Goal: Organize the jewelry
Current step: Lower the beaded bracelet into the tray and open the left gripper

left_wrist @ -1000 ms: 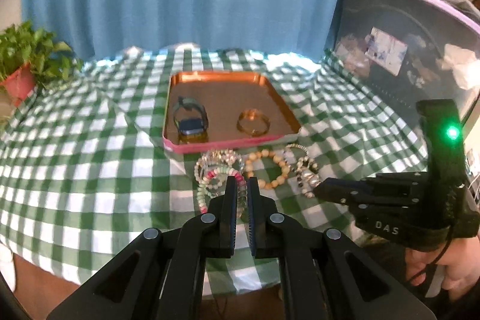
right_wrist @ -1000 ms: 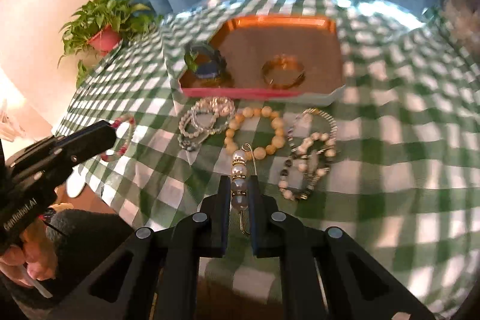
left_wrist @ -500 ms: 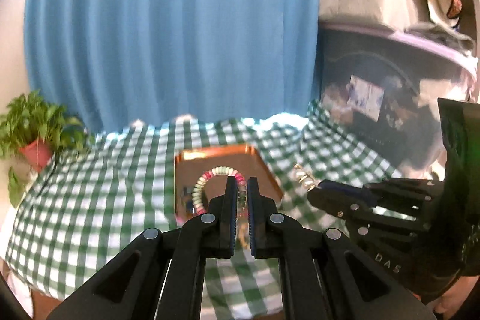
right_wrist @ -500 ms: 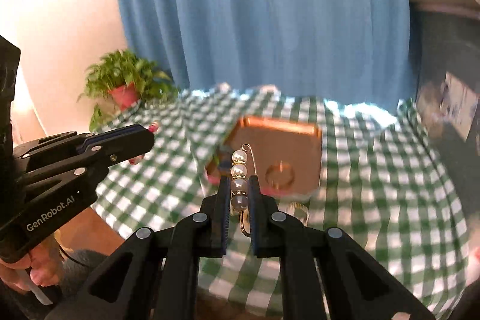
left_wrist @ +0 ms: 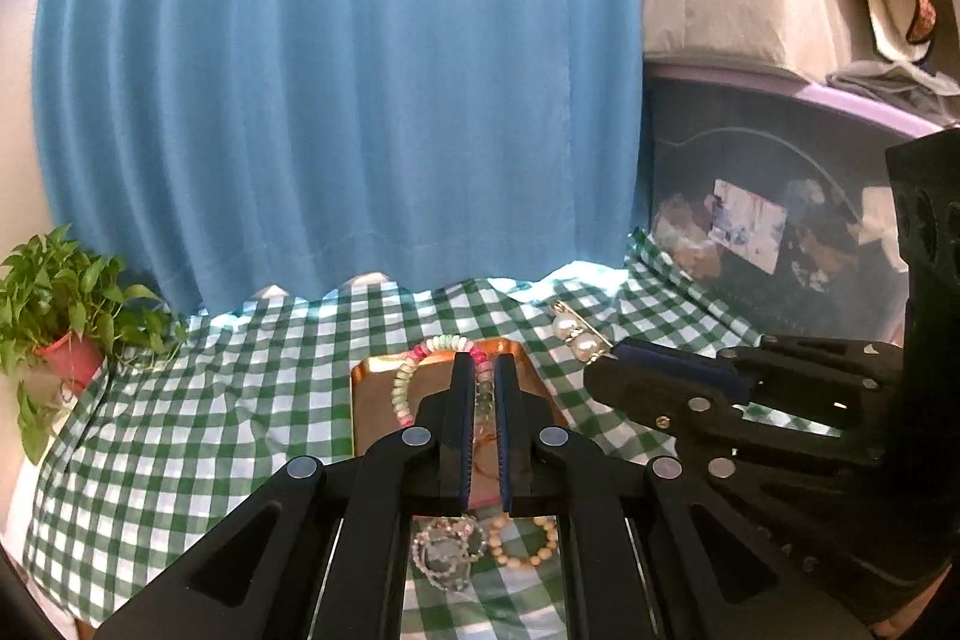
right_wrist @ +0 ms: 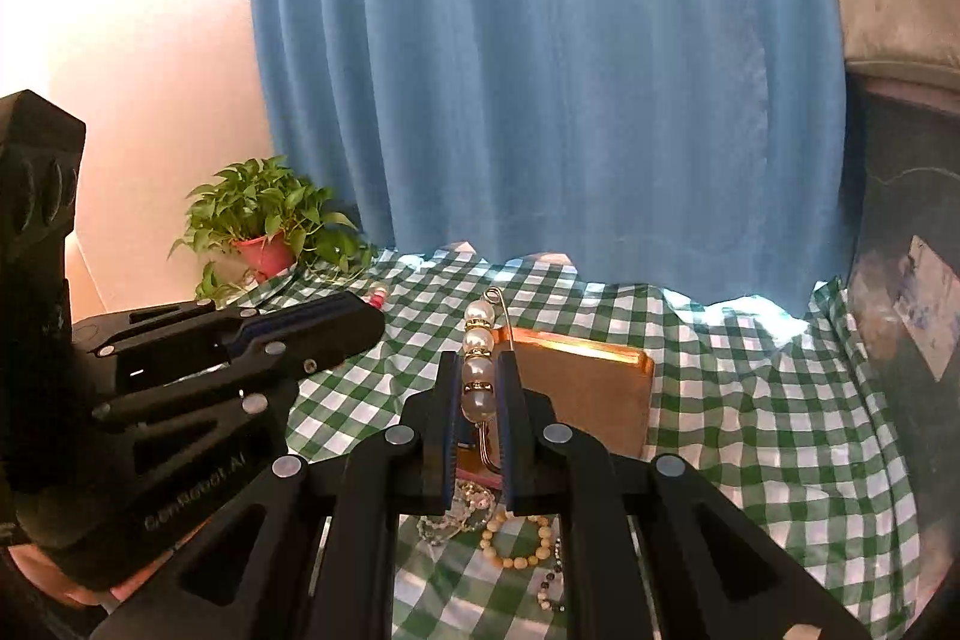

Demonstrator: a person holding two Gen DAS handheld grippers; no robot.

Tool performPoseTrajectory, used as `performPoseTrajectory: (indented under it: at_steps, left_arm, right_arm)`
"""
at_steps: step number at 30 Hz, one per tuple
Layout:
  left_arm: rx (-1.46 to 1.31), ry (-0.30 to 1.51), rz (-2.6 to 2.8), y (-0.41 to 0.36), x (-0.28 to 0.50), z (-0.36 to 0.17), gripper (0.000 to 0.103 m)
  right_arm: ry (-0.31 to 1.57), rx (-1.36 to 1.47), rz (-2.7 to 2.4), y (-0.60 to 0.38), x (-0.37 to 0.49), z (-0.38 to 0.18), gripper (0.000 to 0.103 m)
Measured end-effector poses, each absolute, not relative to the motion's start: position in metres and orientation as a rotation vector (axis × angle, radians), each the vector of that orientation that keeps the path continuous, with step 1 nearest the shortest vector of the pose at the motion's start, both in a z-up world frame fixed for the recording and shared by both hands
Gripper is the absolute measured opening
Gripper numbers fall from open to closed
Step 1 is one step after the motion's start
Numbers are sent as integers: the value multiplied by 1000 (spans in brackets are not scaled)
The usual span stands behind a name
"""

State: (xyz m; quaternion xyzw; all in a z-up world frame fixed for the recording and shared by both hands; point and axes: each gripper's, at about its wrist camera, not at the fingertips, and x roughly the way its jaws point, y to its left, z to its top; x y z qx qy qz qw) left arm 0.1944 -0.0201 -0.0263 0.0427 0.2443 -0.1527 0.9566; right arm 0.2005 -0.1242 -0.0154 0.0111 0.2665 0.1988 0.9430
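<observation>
Your left hand-held gripper (left_wrist: 481, 376) is clamped on the bracelet (left_wrist: 414, 370) of pink and pale green beads, holding it in the air above the copper tray (left_wrist: 375, 400). Your right hand-held gripper (right_wrist: 477, 376) pinches the pearl pin (right_wrist: 478, 340) upright, also over the tray. On the checked desk (left_wrist: 180, 430), nearer you than the tray, lie a clear bracelet (left_wrist: 444, 556) and a tan bead bracelet (left_wrist: 528, 550).
</observation>
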Motion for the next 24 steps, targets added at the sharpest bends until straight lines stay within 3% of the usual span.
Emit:
performPoseTrajectory:
  at_steps: [24]
  left_arm:
    - [-64, 748, -269, 5, 376, -160, 6]
  right_arm:
    - [729, 97, 335, -144, 342, -151, 10]
